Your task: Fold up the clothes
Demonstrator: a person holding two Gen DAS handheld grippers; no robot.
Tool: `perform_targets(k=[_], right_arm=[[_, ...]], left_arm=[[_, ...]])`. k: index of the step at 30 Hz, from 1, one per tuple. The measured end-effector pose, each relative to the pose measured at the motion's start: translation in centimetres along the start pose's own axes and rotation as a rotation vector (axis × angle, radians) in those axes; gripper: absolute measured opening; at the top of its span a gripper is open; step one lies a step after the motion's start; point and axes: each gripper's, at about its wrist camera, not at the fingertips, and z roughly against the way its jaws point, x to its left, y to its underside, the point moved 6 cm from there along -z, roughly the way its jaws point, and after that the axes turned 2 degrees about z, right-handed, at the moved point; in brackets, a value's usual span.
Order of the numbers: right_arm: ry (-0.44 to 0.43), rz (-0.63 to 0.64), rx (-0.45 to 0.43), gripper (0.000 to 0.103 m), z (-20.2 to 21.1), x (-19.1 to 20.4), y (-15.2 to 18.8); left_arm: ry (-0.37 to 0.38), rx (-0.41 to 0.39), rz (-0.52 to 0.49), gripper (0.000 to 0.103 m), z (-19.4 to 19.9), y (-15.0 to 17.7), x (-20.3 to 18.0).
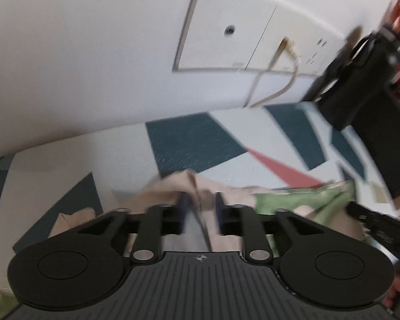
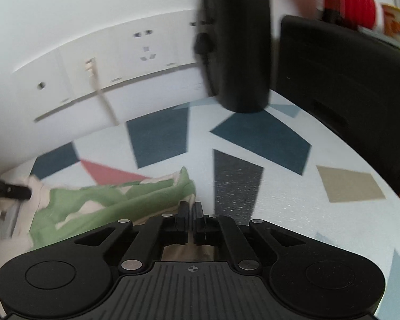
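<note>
Left gripper [image 1: 201, 208]: closest to my left camera; I see its jaws parted a little, with a raised fold of beige cloth standing between the fingers. Motion blur hides whether the pads press on it, so I cannot tell if it is gripped.

Right gripper [image 2: 191, 213]: closest to my right camera; jaws drawn nearly together, only a thin slit between the pads. I cannot make out cloth in that slit, though fabric lies directly beneath the fingers.

Garment [image 2: 106, 202]: beige and green cloth, rumpled, lying on the table between my two grippers; the green part stretches leftward from the right gripper's fingers, and the beige part bunches at the left gripper.

Table [image 2: 280, 200]: white top with dark blue, pink and tan shapes.

Black bottle [image 2: 237, 42]: stands upright at the far side of the table, well apart from the garment.

Black chair back [image 2: 346, 93]: just right of the bottle.

Wall sockets [image 1: 226, 29]: white panel behind the table, a pale cable plugged in.
</note>
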Motion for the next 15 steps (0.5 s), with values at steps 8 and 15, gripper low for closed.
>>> perform_targets(k=[8, 15], right_arm=[[-0.128, 0.126, -0.091, 0.036, 1.5, 5.1, -3.3], [-0.315, 0.473, 0.028, 0.05, -2.5, 14.6, -1.5]], left_arm=[[-0.159, -0.052, -0.088, 0.054, 8.4, 3.4, 6.4], [-0.305, 0.022, -0.1, 0.038, 9.4, 10.4, 9.9]])
